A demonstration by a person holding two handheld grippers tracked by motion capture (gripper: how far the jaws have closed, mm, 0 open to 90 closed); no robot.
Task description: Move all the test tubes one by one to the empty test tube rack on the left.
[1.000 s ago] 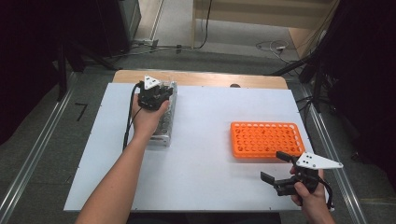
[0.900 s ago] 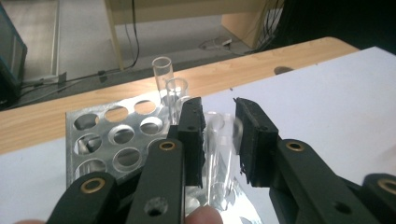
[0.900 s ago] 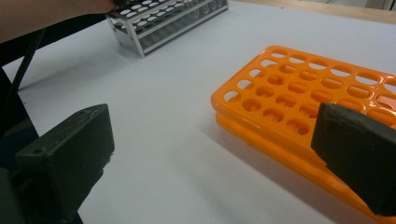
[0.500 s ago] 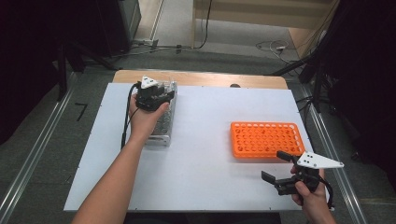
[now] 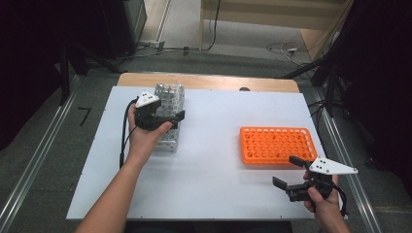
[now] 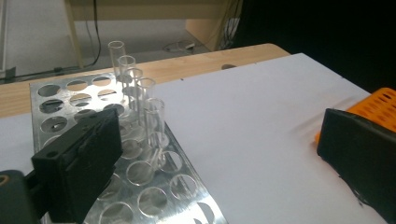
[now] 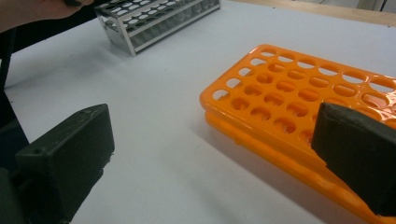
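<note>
My left claw [image 5: 167, 119] has just been opening and now gapes wide with nothing between its jaws. It hangs over the metal rack [image 5: 167, 104] at the upper left of the high view. The glass tubes [image 6: 140, 100] stand upright in a row running away from me, just inside my left-hand jaw in the left gripper view, with their mouths above the jaw tips. The orange rack [image 5: 277, 144] lies well apart at centre right, its long axis across the frame, just above my right claw [image 5: 287, 171], which is open and empty. The left claw is the nearer to the tubes.
</note>
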